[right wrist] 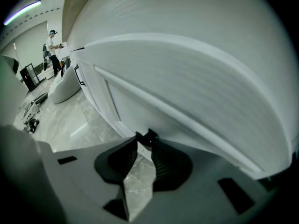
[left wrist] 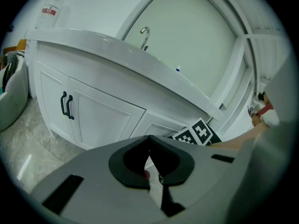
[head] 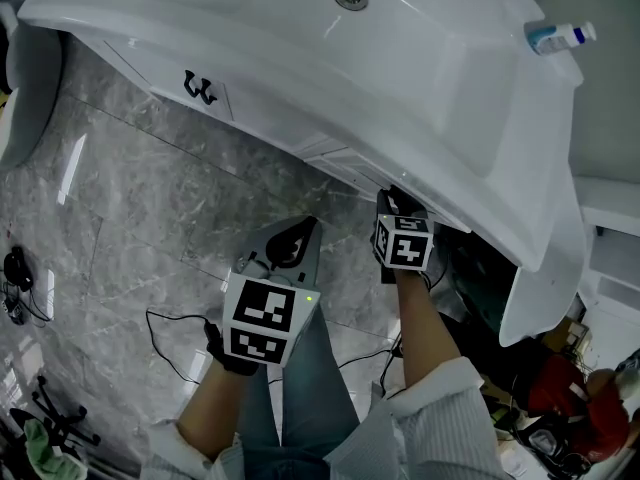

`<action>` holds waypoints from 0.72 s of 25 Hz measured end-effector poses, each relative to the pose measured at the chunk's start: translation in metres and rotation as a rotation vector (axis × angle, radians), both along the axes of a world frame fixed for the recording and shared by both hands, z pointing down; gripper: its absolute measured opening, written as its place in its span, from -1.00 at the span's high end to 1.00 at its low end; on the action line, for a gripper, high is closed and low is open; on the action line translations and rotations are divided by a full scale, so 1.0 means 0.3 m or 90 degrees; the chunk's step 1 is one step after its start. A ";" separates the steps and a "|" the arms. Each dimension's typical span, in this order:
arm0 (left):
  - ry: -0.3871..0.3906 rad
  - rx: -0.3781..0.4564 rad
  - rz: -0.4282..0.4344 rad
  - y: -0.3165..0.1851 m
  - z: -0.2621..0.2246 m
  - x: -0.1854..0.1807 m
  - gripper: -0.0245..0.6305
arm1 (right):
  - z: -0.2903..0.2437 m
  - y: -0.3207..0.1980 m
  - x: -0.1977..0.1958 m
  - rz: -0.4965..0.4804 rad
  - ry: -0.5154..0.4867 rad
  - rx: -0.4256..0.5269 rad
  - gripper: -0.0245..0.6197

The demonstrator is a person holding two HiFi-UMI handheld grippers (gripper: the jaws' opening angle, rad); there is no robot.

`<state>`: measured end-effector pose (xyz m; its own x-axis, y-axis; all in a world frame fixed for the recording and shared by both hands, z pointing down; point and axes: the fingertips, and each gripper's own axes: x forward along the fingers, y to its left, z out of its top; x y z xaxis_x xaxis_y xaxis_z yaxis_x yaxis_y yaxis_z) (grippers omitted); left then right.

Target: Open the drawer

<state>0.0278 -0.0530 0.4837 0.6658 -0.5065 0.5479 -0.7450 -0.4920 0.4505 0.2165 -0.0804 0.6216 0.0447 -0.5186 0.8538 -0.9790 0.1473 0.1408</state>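
Slipping off is the main risk. The drawer (head: 345, 160) sits shut in the white cabinet, tucked right under the overhanging worktop (head: 480, 168). Its small dark handle (right wrist: 148, 135) lies only between the very tips of the right claw (head: 400, 206). A pull begun too soon, or angled upward, would probably lose the handle or knock the claw against the worktop's edge. That claw is about half closed, with a gap showing, and I judge it is not yet pinching. The left claw (head: 292, 240) is clenched on nothing, well clear.
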 end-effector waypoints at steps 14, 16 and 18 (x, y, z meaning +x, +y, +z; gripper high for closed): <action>-0.006 0.004 0.023 0.033 0.002 0.015 0.88 | 0.003 0.086 -0.052 -0.139 0.042 -0.008 0.72; -0.006 0.004 0.027 0.041 0.002 0.020 0.88 | 0.002 0.099 -0.055 -0.159 0.054 -0.009 0.73; -0.007 0.005 0.031 0.051 -0.001 0.025 0.88 | -0.008 0.112 -0.065 -0.185 0.069 -0.010 0.74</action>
